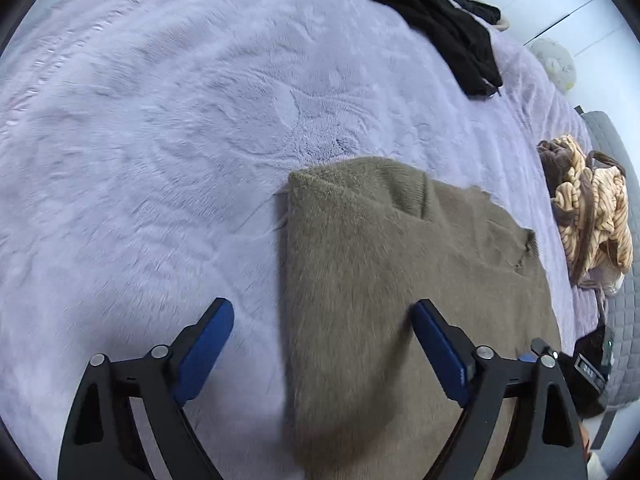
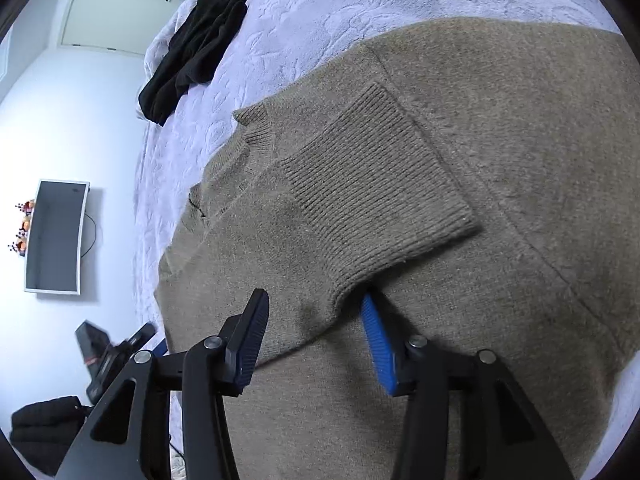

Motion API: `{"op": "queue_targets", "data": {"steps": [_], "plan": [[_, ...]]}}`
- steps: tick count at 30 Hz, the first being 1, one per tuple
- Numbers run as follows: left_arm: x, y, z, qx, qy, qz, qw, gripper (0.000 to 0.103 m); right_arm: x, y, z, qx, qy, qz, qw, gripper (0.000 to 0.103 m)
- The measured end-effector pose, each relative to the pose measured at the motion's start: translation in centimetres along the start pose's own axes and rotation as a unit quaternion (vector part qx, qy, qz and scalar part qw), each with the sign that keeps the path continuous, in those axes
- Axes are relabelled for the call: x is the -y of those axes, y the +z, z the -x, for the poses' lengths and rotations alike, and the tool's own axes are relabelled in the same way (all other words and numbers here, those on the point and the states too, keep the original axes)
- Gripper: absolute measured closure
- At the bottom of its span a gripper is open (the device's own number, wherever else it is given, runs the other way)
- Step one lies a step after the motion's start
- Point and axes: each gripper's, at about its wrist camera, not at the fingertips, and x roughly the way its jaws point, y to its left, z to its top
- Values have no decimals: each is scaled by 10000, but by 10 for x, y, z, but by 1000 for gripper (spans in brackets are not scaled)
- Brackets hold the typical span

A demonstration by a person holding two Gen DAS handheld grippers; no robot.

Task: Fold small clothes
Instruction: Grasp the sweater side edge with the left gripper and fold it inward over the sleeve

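An olive-brown knit sweater (image 1: pixel 392 280) lies flat on a lavender plush bedspread (image 1: pixel 160 140). My left gripper (image 1: pixel 322 320) is open and empty, hovering over the sweater's left folded edge. In the right wrist view the sweater (image 2: pixel 500 160) fills the frame, with a sleeve folded across its body and the ribbed cuff (image 2: pixel 372 184) on top. My right gripper (image 2: pixel 316 308) is open, its fingers on either side of the sleeve's edge below the cuff, the right finger partly under the fabric.
A black garment (image 1: pixel 440 20) lies at the bed's far side, also in the right wrist view (image 2: pixel 196 44). A tan striped garment (image 1: pixel 588 208) sits at the bed's right edge. Dark gear (image 2: pixel 108 356) and a wall monitor (image 2: pixel 56 236) are off the bed.
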Motion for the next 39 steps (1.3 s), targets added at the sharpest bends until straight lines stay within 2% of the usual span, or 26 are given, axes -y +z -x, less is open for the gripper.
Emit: {"op": "queue_targets", "data": {"steps": [1,2,3,4,5,6,9,11,13,15,16,17,18,19,20,21,22,23,25,27,30,34,36,37,39], "plan": [[-1,3,-3,15,-86,61,9999,14,4,-1,2,15,74,-88,9999,51],[-2,6,-5,34,-175,157,9997,27,9,3,1,34,160,-226,9996,51],[-3,9,-6,22,-257,234,9994,45,15,3,1,48,241,-402,9989,52],[-2,9,-6,13,-442,277,9986,58,19,4,1,39,257,-553,9981,57],[3,11,-6,-14,-540,267,9982,74,17,4,1,19,172,-594,9981,85],[10,12,-3,49,-431,171,9989,74,13,6,3,-3,26,-533,9986,96],[36,7,16,384,88,-578,9975,78,-12,8,22,249,61,85,9996,97],[43,5,19,528,541,-918,9929,78,-20,5,34,347,-131,436,9984,97],[36,8,13,539,906,-905,9903,78,-8,2,35,307,-323,365,9983,97],[23,10,11,491,974,-652,9919,76,13,-1,27,166,-387,71,9991,97],[18,10,12,486,925,-561,9929,71,21,-4,21,70,-371,-36,9993,96],[16,9,17,523,997,-527,9922,54,26,-7,18,38,-319,-98,9994,96],[17,8,21,588,1134,-571,9902,43,29,-9,21,73,-278,-130,9995,96],[17,6,26,651,1200,-669,9884,43,29,-10,23,102,-254,-160,9995,94],[16,2,32,626,1134,-795,9884,43,28,-11,26,85,-291,-179,9994,93],[15,-1,36,538,1026,-848,9896,43,28,-12,28,58,-325,-167,9993,87],[12,-6,38,404,864,-845,9918,43,25,-14,32,9,-356,-123,9993,78],[10,-12,38,200,627,-803,9946,40,22,-15,35,-27,-361,-70,9993,64],[5,-28,33,-243,96,-695,9972,37,13,-21,40,-100,-254,55,9996,52],[3,-43,23,-605,-329,-613,9957,37,5,-31,38,-288,1,78,9996,52],[-1,-61,5,-994,-911,-393,9901,37,-4,-54,31,-611,156,216,9978,52],[-9,-61,-1,-949,-1351,32,9863,40,-14,-79,17,-953,284,370,9944,52],[-16,-58,8,-835,-1368,211,9868,84,-18,-84,11,-1047,296,398,9933,52],[-15,-57,14,-741,-1356,188,9878,84,-20,-86,11,-1060,310,400,9931,52],[-8,-56,29,-426,-1040,-187,9935,87,-22,-89,14,-1027,365,397,9933,52]]}}
